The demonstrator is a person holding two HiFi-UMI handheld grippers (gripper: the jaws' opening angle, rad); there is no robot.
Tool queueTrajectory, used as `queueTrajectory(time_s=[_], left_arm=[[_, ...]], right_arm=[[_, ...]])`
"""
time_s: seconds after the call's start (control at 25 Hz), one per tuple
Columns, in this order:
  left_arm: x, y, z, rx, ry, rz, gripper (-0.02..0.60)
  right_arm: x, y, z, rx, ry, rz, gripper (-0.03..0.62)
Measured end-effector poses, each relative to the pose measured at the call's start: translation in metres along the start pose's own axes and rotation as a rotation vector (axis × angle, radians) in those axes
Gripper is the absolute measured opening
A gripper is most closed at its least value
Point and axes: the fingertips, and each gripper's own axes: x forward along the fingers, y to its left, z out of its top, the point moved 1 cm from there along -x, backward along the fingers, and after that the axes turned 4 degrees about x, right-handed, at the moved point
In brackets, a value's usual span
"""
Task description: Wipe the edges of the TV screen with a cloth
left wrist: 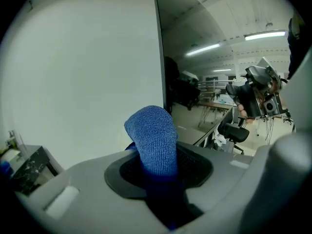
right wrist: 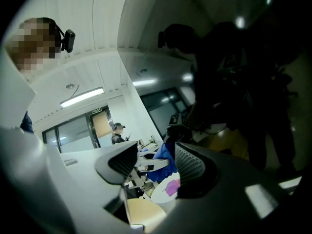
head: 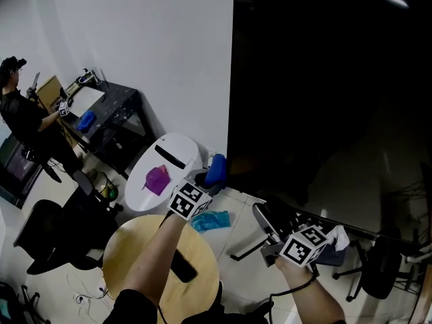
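The big black TV screen (head: 324, 86) fills the right of the head view, its left edge against a white wall (head: 148, 52). My left gripper (head: 208, 176) is shut on a blue cloth (head: 217, 168), held at the screen's lower left corner. In the left gripper view the cloth (left wrist: 153, 140) stands up out of the closed jaws, just beside the TV's left edge (left wrist: 159, 57). My right gripper (head: 271, 250) hangs lower right, below the screen, pointing left. Its jaws (right wrist: 156, 161) stand open with nothing between them, and the blue cloth (right wrist: 163, 164) shows far beyond the gap.
A white round table (head: 177, 155) carrying a purple item (head: 157, 179) stands left of the TV. A teal cloth (head: 210, 219) lies on the floor. Below me is a yellow stool (head: 135, 252). A black desk (head: 111, 110), a person (head: 17, 110) and office chairs (head: 47, 235) are at the left.
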Motion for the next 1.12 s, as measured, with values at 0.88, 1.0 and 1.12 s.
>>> queueTrajectory(time_s=[0.88,1.0,1.12], left_arm=[[-0.071,0.024,0.145,0.180,-0.111,0.088,0.126],[-0.082,0.029,0.173,0.215,-0.118,0.106,0.126],[-0.094,0.036,0.203,0.255,-0.124,0.124,0.126]], right_arm=[[0.002,0.085,0.126,-0.256,0.027,0.118,0.245],[-0.003,0.095,0.152,-0.277,-0.002,0.133,0.245],[-0.005,0.104,0.174,-0.306,-0.016,0.151,0.244]])
